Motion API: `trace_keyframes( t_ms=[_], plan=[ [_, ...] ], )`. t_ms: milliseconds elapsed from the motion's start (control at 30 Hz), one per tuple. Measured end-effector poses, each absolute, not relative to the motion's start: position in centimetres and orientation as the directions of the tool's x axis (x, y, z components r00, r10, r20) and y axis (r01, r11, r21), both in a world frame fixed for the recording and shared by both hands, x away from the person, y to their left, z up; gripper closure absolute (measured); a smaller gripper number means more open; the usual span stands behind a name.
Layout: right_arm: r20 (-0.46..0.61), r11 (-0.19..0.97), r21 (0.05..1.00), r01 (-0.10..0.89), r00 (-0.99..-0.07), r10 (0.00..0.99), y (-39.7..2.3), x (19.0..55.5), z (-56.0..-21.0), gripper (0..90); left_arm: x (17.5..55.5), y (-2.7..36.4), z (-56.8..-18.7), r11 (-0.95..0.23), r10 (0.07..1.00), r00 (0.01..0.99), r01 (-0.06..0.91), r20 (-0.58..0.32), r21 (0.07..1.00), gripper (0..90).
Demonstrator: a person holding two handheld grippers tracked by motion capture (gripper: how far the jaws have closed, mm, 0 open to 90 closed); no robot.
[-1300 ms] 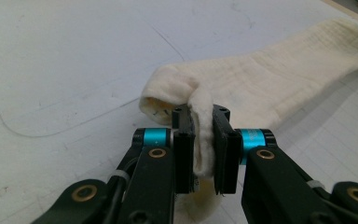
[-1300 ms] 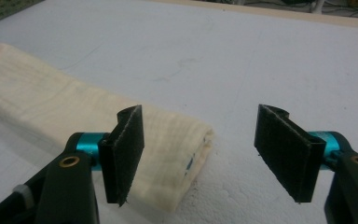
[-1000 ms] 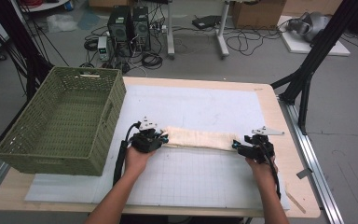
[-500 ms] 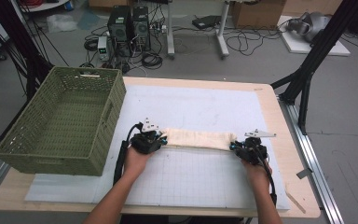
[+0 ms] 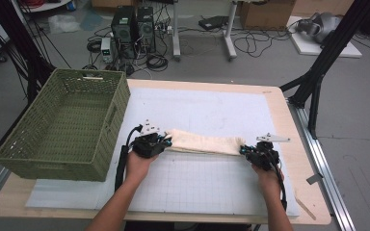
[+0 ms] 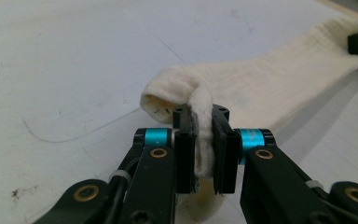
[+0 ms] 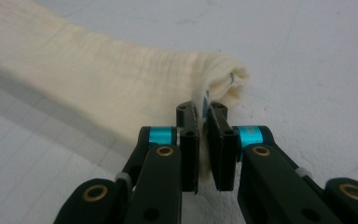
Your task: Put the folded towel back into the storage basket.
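The left gripper [image 6: 201, 140] pinches a bunched end of a soft, ribbed cream cloth [image 6: 270, 88], its jaws nearly closed on the fabric. The right gripper [image 7: 204, 140] clamps the other end likewise. From above, the cloth [image 5: 204, 142] stretches between them over a white gridded mat [image 5: 197, 178], beside a green woven basket [image 5: 65, 122].

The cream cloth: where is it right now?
In the high view the cream cloth stretches across mid-table between the left gripper and right gripper, right of the green basket.
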State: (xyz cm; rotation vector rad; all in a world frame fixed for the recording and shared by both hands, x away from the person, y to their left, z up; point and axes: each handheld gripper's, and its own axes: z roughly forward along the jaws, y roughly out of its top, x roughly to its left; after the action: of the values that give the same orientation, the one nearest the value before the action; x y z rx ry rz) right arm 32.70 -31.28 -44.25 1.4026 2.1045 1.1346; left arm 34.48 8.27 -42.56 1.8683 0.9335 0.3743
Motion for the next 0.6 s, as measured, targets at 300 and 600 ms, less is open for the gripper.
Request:
trace_keyframes(
  t_ms=[300,600],
  plan=[
    [0.131,0.169,0.825,0.539,-0.473,0.871,-31.9,31.3,-42.6,83.7,32.3,9.2,-40.3,-0.197,0.706,0.692,0.396,-0.151,0.897,81.3],
    [0.09,0.191,0.872,0.451,-0.53,0.843,-31.9,30.3,-39.8,83.6,30.5,10.3,-38.1,-0.148,0.692,0.704,0.353,-0.158,0.924,81.3]
  ],
)
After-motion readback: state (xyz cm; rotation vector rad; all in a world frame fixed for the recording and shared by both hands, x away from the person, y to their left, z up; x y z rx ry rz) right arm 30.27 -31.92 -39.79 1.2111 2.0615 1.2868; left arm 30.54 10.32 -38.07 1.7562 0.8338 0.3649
